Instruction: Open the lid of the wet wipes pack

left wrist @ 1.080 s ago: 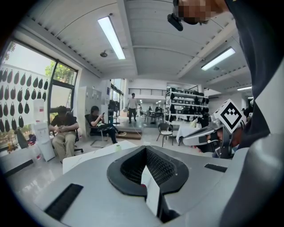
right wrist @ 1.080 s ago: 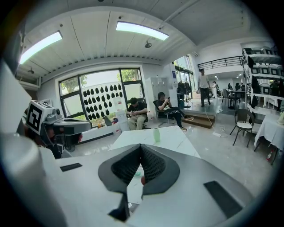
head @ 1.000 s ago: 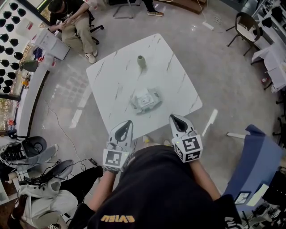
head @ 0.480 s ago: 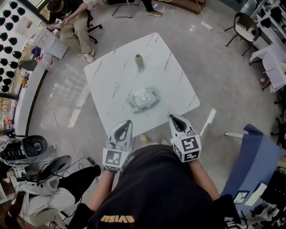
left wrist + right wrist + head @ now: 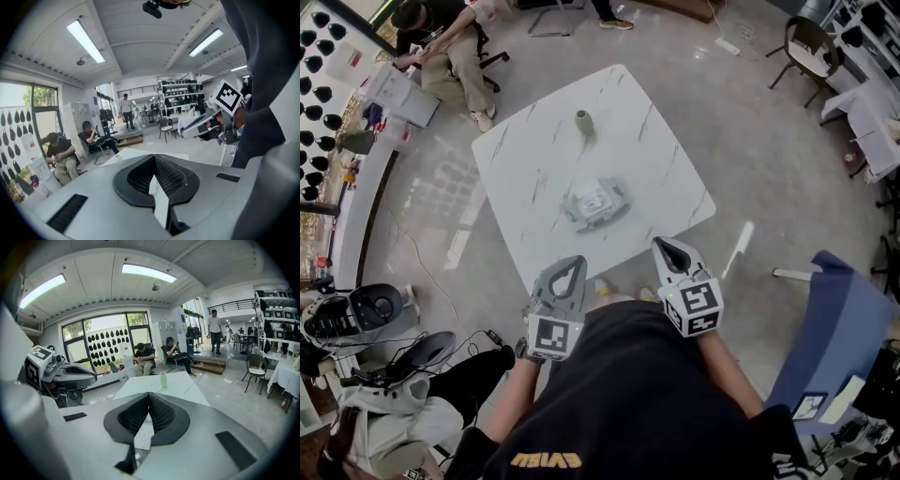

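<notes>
**Both grippers clenched on nothing, wipes pack ahead between them**

My left gripper (image 5: 573, 263) has its jaws pressed together with nothing between them. My right gripper (image 5: 664, 246) is the same, clenched on empty air. Both sit close to my body at the near edge of the tabletop (image 5: 534, 159), pointing forward and a little down.

The wet wipes pack (image 5: 596, 203) lies flat on the tabletop ahead of both grippers and apart from them. It sits roughly between the two lines they point along. Its long axis runs across my view from left to right, slightly skewed, so it faces me broadside. In the head view it looks a little nearer my left gripper than my right, so I judge the left has the shorter reach. A pale patch on top of the pack is likely the lid, but it is too small for me to tell whether it is shut or lifted.

I count two grippers, one wipes pack, and one small green vase (image 5: 582, 121) standing well beyond the pack towards the far side.
</notes>
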A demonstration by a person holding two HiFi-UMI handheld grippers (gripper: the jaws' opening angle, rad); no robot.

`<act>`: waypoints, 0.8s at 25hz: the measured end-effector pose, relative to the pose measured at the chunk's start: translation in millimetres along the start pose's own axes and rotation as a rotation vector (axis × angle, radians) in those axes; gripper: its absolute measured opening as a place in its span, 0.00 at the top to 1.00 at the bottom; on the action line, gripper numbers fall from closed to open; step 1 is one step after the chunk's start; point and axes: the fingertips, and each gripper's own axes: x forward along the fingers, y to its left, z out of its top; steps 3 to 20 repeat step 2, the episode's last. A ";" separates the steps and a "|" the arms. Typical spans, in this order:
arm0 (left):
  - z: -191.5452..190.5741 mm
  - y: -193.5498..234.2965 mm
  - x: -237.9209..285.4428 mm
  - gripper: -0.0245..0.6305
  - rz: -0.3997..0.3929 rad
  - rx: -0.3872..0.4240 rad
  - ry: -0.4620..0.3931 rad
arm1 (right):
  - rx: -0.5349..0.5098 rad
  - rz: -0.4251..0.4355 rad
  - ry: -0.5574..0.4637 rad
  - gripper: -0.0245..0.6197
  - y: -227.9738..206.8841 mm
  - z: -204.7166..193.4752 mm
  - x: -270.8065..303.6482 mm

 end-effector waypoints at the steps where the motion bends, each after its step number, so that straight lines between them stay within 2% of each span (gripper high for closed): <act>1: 1.0 -1.7 1.4 0.94 -0.002 0.024 0.006 | 0.001 0.005 -0.001 0.96 -0.3 -0.8 -0.3; 2: 1.8 -3.4 2.9 0.94 -0.005 0.047 0.013 | 0.001 0.010 -0.001 0.96 -0.5 -1.6 -0.6; 20: 1.8 -3.4 2.9 0.94 -0.005 0.047 0.013 | 0.001 0.010 -0.001 0.96 -0.5 -1.6 -0.6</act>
